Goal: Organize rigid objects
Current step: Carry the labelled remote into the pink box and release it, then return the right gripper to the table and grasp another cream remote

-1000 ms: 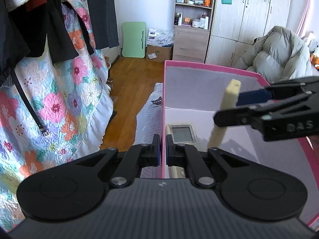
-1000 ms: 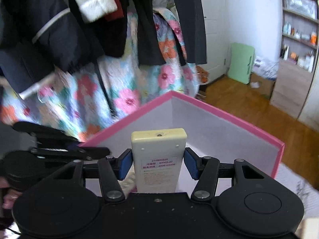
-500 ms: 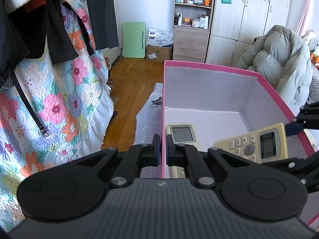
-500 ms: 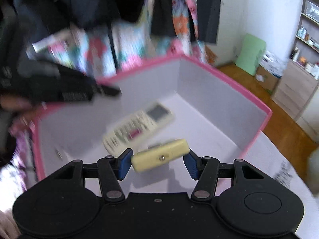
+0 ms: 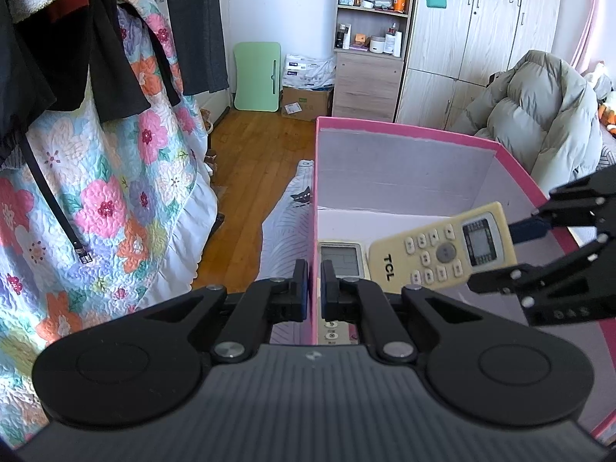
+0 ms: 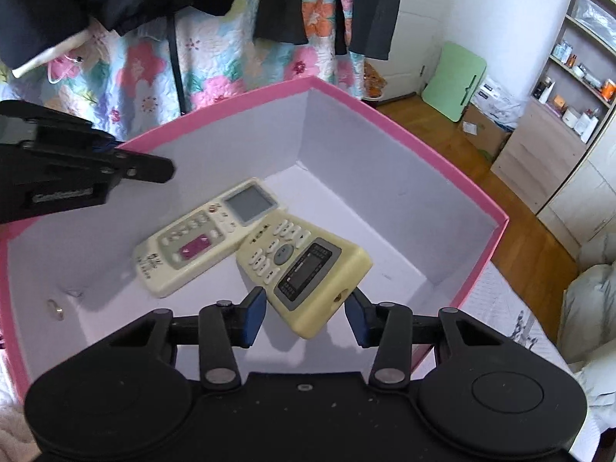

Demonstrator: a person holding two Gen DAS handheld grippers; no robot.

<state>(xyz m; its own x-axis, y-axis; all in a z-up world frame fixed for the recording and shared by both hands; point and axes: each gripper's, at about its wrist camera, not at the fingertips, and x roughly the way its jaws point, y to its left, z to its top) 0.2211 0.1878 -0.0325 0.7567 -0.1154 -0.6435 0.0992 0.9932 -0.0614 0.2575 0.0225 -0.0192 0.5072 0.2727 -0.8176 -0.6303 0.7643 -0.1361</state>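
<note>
A pink box (image 6: 415, 142) with white inside walls holds a white remote (image 6: 204, 236) flat on its floor. A yellowed TCL remote (image 6: 304, 265) sits tilted between my right gripper's (image 6: 304, 317) blue pads, which stand apart from its sides; its far end rests on the white remote. In the left wrist view the TCL remote (image 5: 442, 248) hangs just off the right gripper's (image 5: 508, 256) fingers. My left gripper (image 5: 313, 292) is shut on the pink box's left wall (image 5: 312, 211).
A floral quilt (image 5: 96, 200) and dark hanging clothes (image 5: 50, 38) are left of the box. A grey puffer jacket (image 5: 539, 115) lies beyond it on the right. A wooden floor (image 5: 250, 146), a shelf unit (image 5: 369, 38) and wardrobes stand behind. A small ring (image 6: 57, 310) lies in the box.
My right gripper brought the TCL remote from upright over the box rim down into the box, laid it flat, and opened its jaws. The left gripper stayed clamped on the wall.
</note>
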